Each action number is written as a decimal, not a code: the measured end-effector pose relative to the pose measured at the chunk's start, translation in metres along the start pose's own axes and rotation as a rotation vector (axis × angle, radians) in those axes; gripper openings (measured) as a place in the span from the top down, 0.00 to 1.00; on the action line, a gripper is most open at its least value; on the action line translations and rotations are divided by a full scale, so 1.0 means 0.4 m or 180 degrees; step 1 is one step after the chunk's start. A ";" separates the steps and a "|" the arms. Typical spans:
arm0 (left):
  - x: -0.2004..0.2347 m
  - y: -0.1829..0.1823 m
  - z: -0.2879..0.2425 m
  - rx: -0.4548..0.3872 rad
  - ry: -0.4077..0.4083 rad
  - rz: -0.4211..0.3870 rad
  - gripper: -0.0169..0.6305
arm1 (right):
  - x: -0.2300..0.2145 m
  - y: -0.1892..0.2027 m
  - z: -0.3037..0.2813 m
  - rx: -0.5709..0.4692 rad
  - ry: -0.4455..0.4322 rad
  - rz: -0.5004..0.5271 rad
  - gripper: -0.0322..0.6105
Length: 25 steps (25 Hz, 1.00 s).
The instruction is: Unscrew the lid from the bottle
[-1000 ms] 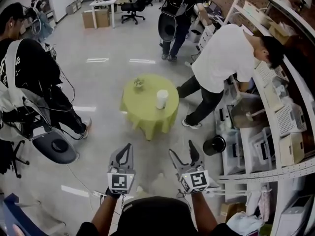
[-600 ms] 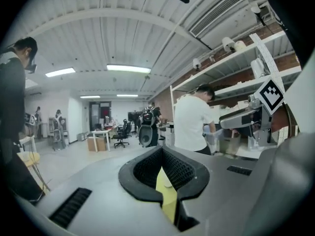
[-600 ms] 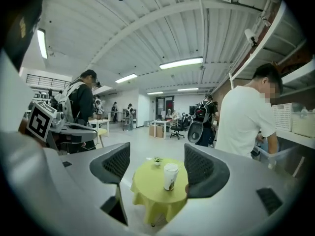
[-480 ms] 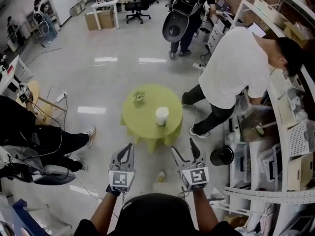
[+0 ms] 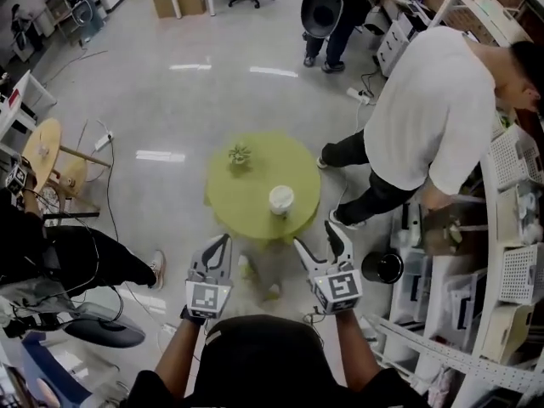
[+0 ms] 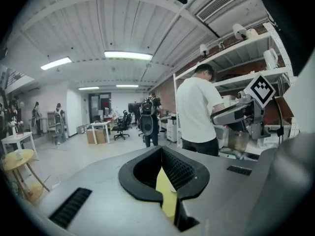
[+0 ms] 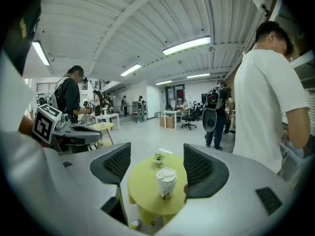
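Observation:
A white bottle with a white lid [image 5: 281, 201] stands upright on a round table under a green cloth [image 5: 246, 211], some way ahead of both grippers. In the right gripper view the bottle [image 7: 166, 182] shows far off between the jaws, on the table [image 7: 142, 193]. My right gripper [image 5: 316, 238] is open, with nothing touching its pads. The left gripper [image 5: 219, 245] is shut and empty; its view shows the closed jaws [image 6: 161, 151] with a sliver of green table behind. Both hang level in the air, short of the table's near edge.
A small potted plant [image 5: 240, 154] sits at the table's far left. A person in a white shirt [image 5: 433, 117] leans at the shelves on the right. A black bin [image 5: 381, 268] stands near my right gripper. A seated person [image 5: 59, 257] and a wooden side table [image 5: 42, 151] are on the left.
The green table and bottle have come closer to the grippers in the head view. Both grippers keep their place in front of me.

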State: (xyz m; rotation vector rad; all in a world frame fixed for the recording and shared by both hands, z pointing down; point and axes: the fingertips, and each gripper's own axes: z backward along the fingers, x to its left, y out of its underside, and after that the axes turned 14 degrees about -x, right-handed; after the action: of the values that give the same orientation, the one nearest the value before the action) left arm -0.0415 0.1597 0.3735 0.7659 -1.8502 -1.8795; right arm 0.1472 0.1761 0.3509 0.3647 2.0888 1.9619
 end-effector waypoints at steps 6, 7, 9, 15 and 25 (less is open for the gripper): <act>0.100 0.090 -0.130 0.0080 0.0127 0.0092 0.95 | -0.007 0.061 -0.163 0.0443 -0.0110 -0.0069 0.43; 0.113 0.112 -0.155 0.0123 0.0195 0.0081 0.95 | -0.007 0.070 -0.191 0.0559 -0.0079 -0.0073 0.43; 0.128 0.163 -0.201 0.0202 0.0355 0.0056 0.95 | -0.004 0.102 -0.239 0.0790 -0.0067 -0.0060 0.43; 0.064 0.348 -0.288 0.0512 0.1110 0.0177 0.86 | 0.004 0.241 -0.323 0.1559 -0.0232 0.0064 0.43; -0.080 0.636 -0.432 0.0873 0.1833 0.0039 0.39 | -0.047 0.421 -0.428 0.2307 -0.0202 -0.0260 0.37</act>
State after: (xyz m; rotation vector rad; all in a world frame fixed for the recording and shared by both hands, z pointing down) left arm 0.0665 0.0323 0.6337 1.2284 -1.7272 -1.2219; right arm 0.1065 0.0199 0.5295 0.4490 2.6544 1.0679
